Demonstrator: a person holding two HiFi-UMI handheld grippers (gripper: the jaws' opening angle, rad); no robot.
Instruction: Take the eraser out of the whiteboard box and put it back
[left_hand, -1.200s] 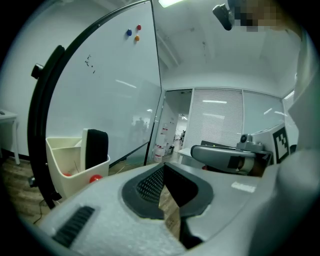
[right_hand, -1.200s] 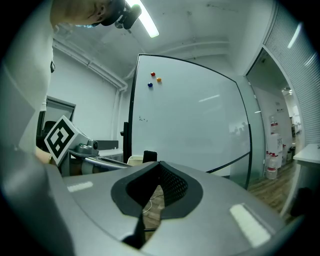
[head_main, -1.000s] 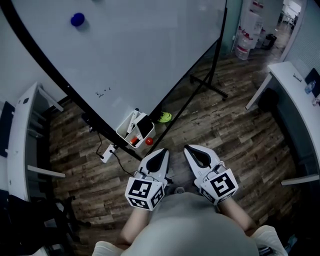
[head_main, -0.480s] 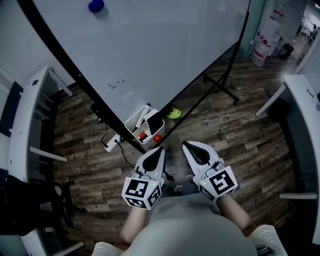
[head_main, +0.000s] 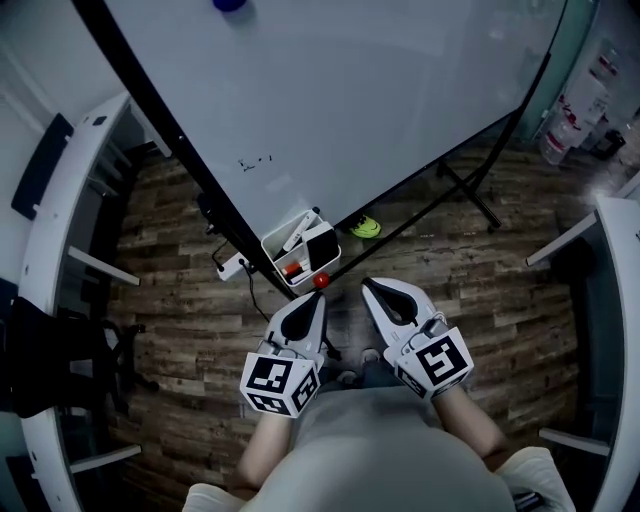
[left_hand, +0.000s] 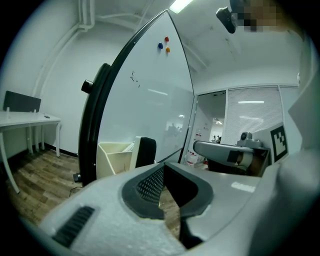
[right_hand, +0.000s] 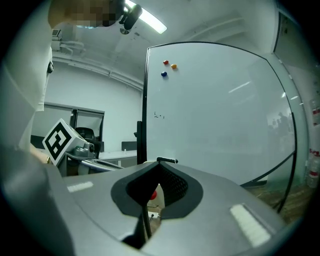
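The eraser (head_main: 321, 245), a dark block, stands on end in the right end of the white box (head_main: 279, 247), which hangs at the lower edge of the whiteboard (head_main: 360, 110). A white marker (head_main: 300, 232) and something red that is too small to tell lie beside it in the same box. A red ball (head_main: 321, 282) shows just beside the box's near corner. Both grippers are held close to the person's body, short of the box and touching nothing. The left gripper (head_main: 318, 298) has its jaws together with nothing between them, its tip pointing up toward the box, and the red ball sits between that tip and the eraser. In the left gripper view the eraser stands ahead and to the left of the tip, against the box's right wall. The right gripper (head_main: 367, 285) is also closed and empty, just beside the left one and a little farther right of the box. Its own view looks at the whiteboard, with the red ball showing through the gap below its joined tips.
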